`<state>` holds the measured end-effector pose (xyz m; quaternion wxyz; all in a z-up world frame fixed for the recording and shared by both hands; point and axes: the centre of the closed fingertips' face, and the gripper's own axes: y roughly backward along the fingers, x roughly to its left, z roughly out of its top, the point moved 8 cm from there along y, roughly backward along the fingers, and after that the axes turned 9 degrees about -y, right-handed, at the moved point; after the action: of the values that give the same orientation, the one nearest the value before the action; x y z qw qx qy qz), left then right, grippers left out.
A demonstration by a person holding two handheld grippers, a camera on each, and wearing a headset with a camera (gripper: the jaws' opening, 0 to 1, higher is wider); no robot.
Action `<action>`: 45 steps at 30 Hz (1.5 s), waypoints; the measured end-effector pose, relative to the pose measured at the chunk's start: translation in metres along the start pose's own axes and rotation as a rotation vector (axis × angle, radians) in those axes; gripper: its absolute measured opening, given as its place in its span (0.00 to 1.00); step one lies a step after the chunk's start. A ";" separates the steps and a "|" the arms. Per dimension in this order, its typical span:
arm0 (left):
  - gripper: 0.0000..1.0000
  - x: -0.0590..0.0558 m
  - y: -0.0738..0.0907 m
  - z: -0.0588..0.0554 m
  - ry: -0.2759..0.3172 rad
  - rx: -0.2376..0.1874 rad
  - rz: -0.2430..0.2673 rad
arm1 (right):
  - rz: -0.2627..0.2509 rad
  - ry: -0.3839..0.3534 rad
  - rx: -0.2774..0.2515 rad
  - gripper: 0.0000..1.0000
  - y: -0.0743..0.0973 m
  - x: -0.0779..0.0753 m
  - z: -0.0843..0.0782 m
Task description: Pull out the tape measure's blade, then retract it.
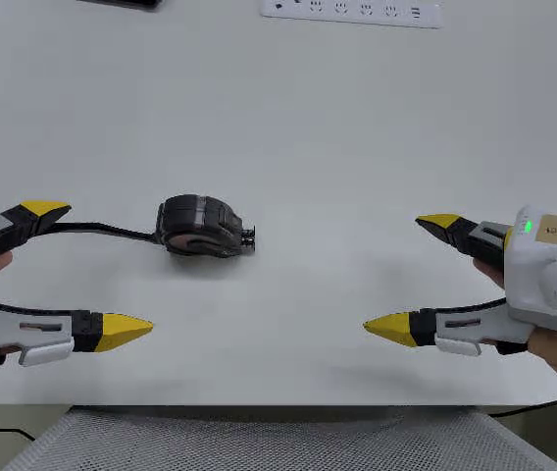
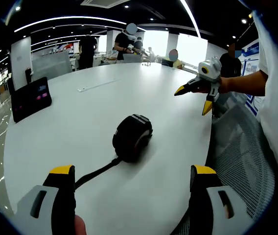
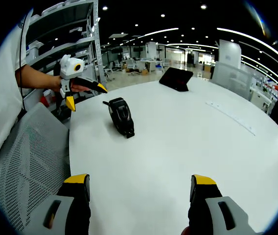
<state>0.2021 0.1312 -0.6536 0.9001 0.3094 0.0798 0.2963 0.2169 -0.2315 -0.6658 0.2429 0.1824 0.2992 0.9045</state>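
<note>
A black tape measure (image 1: pixel 200 227) lies on the white table (image 1: pixel 308 118), its wrist strap (image 1: pixel 102 231) trailing to the left and its blade tip facing right; the blade is not extended. The same tape measure (image 2: pixel 132 136) lies a short way ahead of the left jaws, and it (image 3: pixel 120 114) sits far ahead-left of the right jaws. My left gripper (image 1: pixel 102 270) is open at the left, with the strap running between its jaws. My right gripper (image 1: pixel 403 275) is open at the right, well clear of the case. Neither holds anything.
A white power strip (image 1: pixel 352 11) lies at the table's far edge. A dark tablet-like device (image 2: pixel 30 98) stands on the far side of the table. A grey mesh chair (image 1: pixel 259 442) sits under the near table edge.
</note>
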 end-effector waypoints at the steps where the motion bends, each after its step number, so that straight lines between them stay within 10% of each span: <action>1: 0.95 0.000 0.000 0.000 0.003 -0.001 -0.003 | 0.000 0.001 0.002 0.83 0.000 0.000 0.000; 45: 0.90 0.024 -0.042 0.016 -0.145 0.085 -0.138 | 0.098 0.129 0.082 0.85 -0.041 -0.016 0.019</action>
<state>0.2476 0.1104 -0.6651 0.9079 0.3615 0.0483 0.2067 0.2528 -0.2031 -0.6801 0.1708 0.1478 0.3419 0.9122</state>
